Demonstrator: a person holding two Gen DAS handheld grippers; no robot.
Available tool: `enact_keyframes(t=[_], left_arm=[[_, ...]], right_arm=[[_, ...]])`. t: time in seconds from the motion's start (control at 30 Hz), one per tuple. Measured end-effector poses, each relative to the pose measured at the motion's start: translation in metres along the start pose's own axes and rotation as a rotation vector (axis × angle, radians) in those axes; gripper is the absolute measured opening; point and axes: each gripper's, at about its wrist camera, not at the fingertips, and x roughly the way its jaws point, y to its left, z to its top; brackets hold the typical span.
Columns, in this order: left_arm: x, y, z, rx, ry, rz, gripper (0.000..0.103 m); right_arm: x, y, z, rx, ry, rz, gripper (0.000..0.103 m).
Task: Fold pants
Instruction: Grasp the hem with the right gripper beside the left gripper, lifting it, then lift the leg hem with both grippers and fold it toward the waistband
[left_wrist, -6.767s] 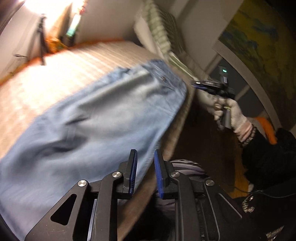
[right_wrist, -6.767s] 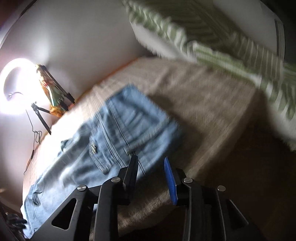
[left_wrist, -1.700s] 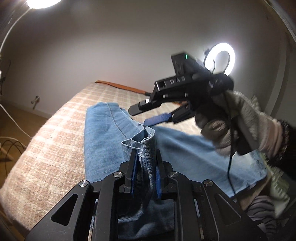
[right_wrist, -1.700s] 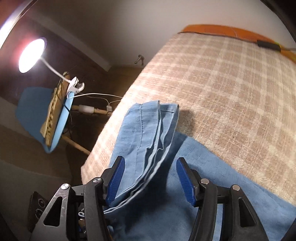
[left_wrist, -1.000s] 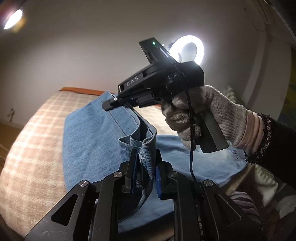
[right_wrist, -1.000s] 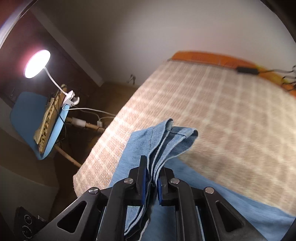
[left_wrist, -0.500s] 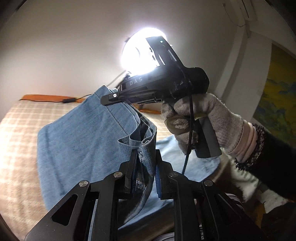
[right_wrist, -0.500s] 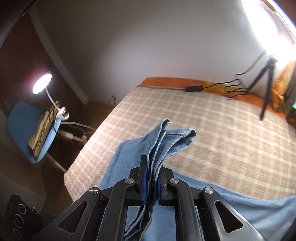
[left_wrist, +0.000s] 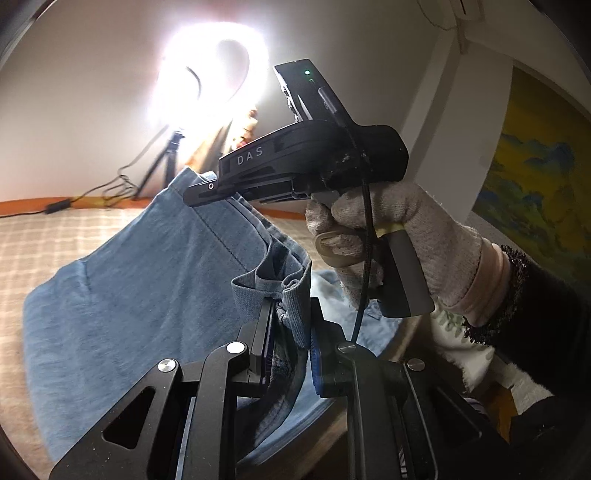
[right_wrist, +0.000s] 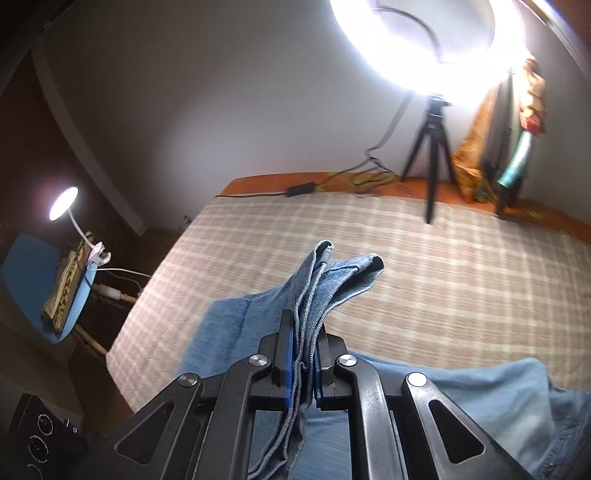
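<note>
Light blue denim pants (left_wrist: 122, 295) lie partly on a bed with a beige plaid cover (left_wrist: 33, 240). My left gripper (left_wrist: 290, 332) is shut on a bunched hem of the pants and holds it lifted. My right gripper (right_wrist: 303, 354) is shut on the other hem corner (right_wrist: 332, 273), also lifted above the bed. In the left wrist view the right gripper (left_wrist: 201, 190) shows up and to the left, held by a gloved hand (left_wrist: 391, 229), with the cloth stretched between the two. The rest of the pants (right_wrist: 461, 398) lies below.
A ring light on a tripod (right_wrist: 436, 122) stands at the bed's far edge, with a cable and adapter (right_wrist: 301, 190). A blue chair with a clip lamp (right_wrist: 55, 266) stands left of the bed. A painting (left_wrist: 535, 177) hangs at right.
My right gripper has shut on the hem corner. Both grippers have lifted the hem end of the pants and swung it toward the ring light side.
</note>
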Motion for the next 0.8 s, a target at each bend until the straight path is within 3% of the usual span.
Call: enact_keyframes(t=[0.27, 0.43, 0.8], left_arm=[[0.025, -0.007, 0.009, 0.039, 0.057, -0.051, 0.014], [0.057, -0.021, 0.017, 0.057, 0.083, -0.072, 0.014], [0.088, -0.043, 0.02, 0.09, 0.116, -0.137, 0.014]], right_arm=[[-0.018, -0.051, -0.013, 0.053, -0.008, -0.029, 0.006], [-0.022, -0.069, -0.019, 0.075, -0.012, -0.037, 0.006], [-0.048, -0.113, -0.03, 0.105, -0.028, -0.081, 0.006]])
